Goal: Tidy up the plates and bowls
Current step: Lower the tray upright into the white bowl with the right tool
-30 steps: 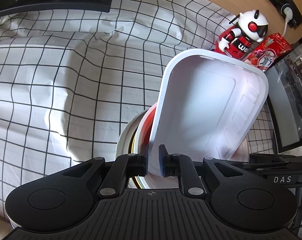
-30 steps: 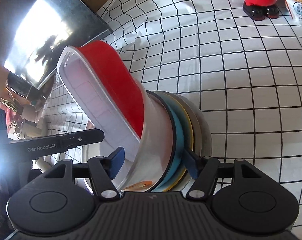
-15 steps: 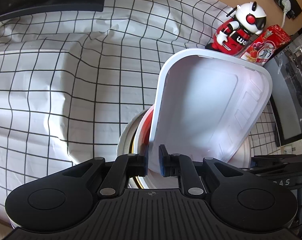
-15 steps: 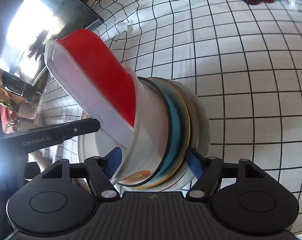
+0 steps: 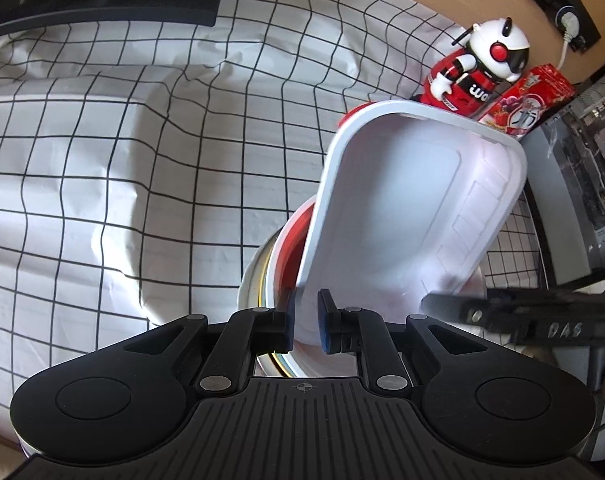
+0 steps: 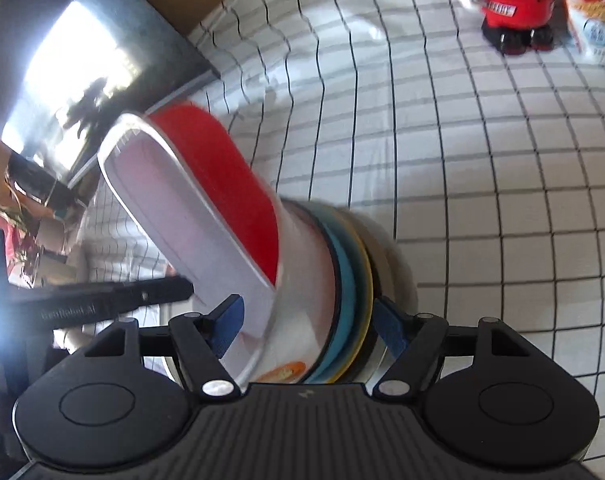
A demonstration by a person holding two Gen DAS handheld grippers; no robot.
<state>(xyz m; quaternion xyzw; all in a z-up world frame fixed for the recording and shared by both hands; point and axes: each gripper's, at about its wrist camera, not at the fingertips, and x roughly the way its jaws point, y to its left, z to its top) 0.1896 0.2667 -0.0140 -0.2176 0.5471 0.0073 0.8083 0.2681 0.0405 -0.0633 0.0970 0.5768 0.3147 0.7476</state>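
My left gripper [image 5: 305,322] is shut on the near rim of a rectangular dish [image 5: 402,208], white inside and red outside [image 6: 222,184]. The dish leans up and out of a white bowl. That bowl fronts a stack of blue, yellow and grey plates [image 6: 342,264] standing on edge. My right gripper [image 6: 308,326] clamps this stack across its thickness, one pad at the bowl's rim and the other on the grey plate. In the left wrist view only the stack's round rim [image 5: 258,276] shows beside the dish.
A white cloth with a black grid [image 5: 102,160] covers the table. A red and white toy robot [image 5: 478,72] [image 6: 510,0] and a red snack box [image 5: 530,100] stand at the far edge. A dark screen [image 6: 82,60] lies at the far left.
The dish has come a little farther out of the bowl. The right jaws stand slightly wider around the stack. The left grip on the rim is the same.
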